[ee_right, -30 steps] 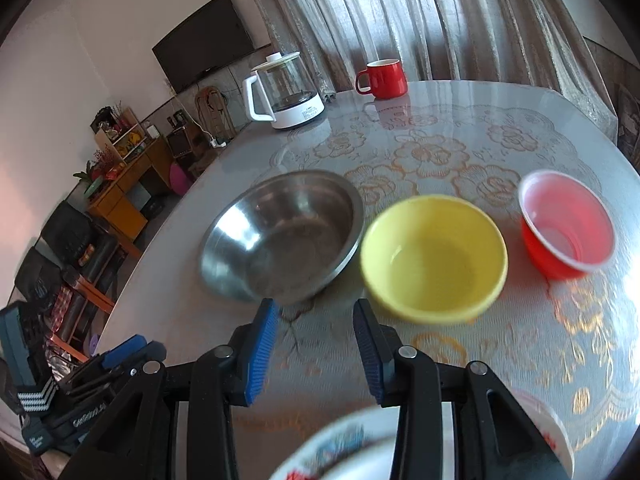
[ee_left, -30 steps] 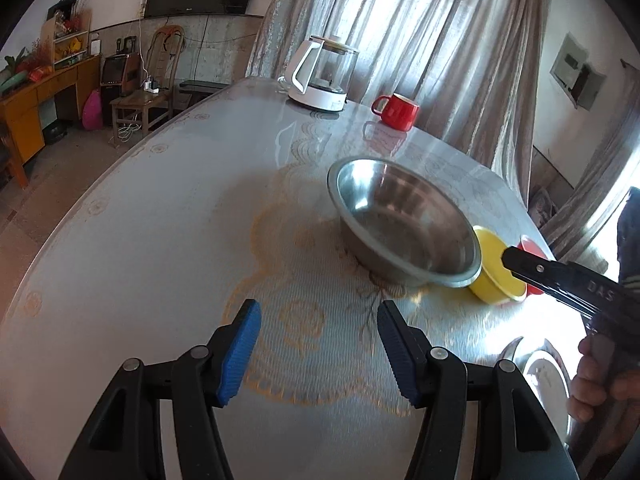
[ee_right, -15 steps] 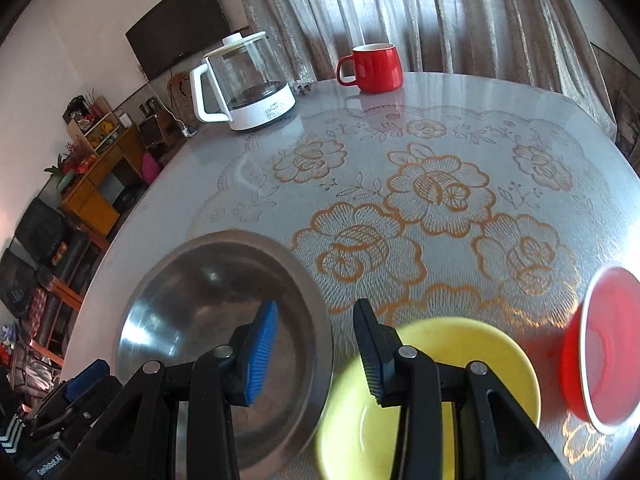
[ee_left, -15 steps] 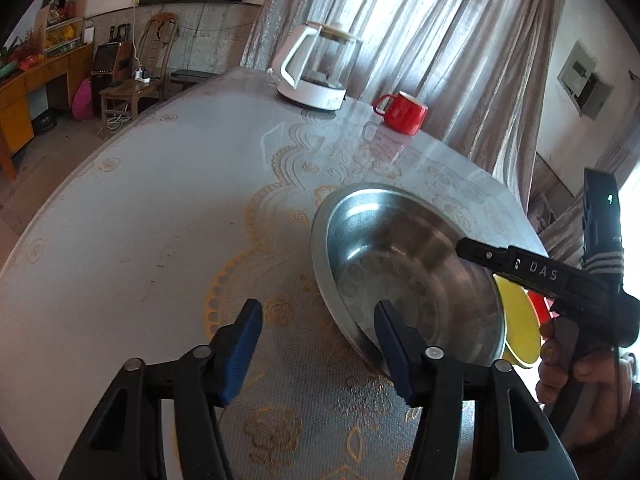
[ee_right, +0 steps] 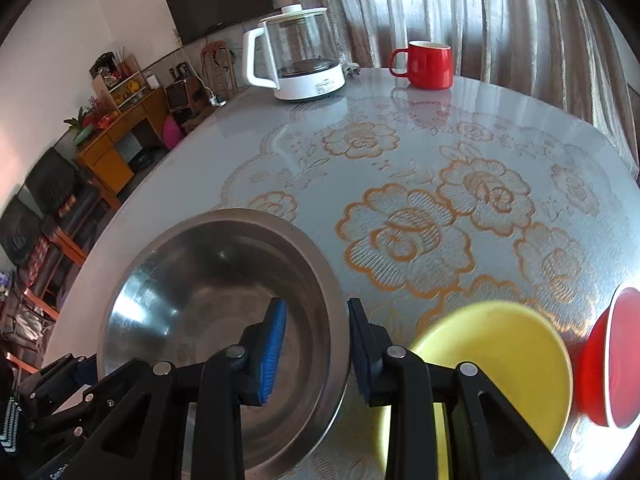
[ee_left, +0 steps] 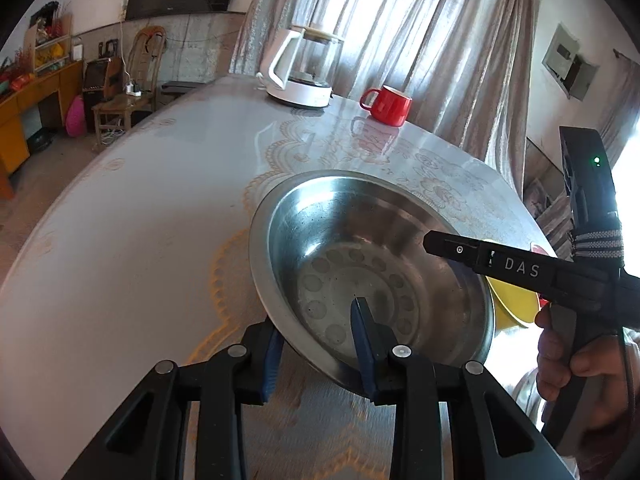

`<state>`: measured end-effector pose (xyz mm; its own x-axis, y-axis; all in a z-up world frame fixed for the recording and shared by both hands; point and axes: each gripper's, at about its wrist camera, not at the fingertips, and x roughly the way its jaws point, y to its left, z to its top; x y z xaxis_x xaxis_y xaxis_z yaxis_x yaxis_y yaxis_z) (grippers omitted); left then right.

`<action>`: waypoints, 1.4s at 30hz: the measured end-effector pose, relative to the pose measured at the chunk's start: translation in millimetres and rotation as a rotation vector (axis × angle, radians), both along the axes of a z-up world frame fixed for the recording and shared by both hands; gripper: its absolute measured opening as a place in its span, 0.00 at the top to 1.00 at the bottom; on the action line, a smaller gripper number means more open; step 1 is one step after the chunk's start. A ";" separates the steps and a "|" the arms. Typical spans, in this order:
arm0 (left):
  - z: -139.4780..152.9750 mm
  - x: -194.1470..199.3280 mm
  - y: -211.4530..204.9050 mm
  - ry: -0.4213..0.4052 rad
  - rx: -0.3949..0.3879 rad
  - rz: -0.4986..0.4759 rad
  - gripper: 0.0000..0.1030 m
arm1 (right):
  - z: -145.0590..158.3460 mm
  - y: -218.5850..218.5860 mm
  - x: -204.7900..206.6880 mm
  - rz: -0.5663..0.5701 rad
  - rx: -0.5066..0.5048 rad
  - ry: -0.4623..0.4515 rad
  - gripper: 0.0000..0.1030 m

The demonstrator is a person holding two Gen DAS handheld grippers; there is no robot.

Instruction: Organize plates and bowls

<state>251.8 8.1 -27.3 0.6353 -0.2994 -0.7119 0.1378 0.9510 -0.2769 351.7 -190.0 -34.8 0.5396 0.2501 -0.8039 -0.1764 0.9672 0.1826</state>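
Between the left tongs, the steel bowl's near rim sits, one pad outside, one inside; contact unclear, cannot tell grip. Right tongs straddle the opposite rim, spread moderately, not gripping. Bowl on counter; yellow bowl just beside it, red bowl beyond. Kettle, mug well apart.

black tool, blue pads, silver screws, bare hand

3 bowls: steel, yellow, red; 1 mug; 1 kettle.
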 end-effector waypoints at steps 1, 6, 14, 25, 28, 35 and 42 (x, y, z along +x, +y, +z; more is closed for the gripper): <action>2.3 -6.0 2.5 -0.009 0.009 0.006 0.68 | 1.1 2.8 -4.8 0.007 0.002 -0.002 0.70; 15.4 -39.4 20.0 -0.055 0.038 0.038 0.68 | 7.6 24.7 -36.7 0.056 0.005 -0.017 0.70; 20.7 -91.8 49.2 -0.062 0.049 0.070 0.68 | 10.4 57.6 -88.2 0.108 0.064 -0.014 0.70; 4.3 -134.1 77.8 -0.018 0.040 0.125 0.68 | -0.3 89.5 -135.3 0.145 0.108 0.014 0.70; 1.2 -140.0 80.1 -0.015 0.045 0.128 0.65 | -2.6 93.4 -143.1 0.147 0.117 0.013 0.69; 6.3 -151.1 87.6 -0.040 0.051 0.148 0.60 | -1.1 83.7 -150.9 0.124 0.173 -0.012 0.68; 26.4 -155.1 85.0 -0.092 0.068 0.153 0.59 | 3.7 55.7 -157.7 0.062 0.212 -0.035 0.68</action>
<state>96.8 93.1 -0.9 0.7333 -0.1475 -0.6638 0.0121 0.9789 -0.2041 194.0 -134.3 -31.0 0.5446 0.4449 -0.7110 -0.2438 0.8951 0.3733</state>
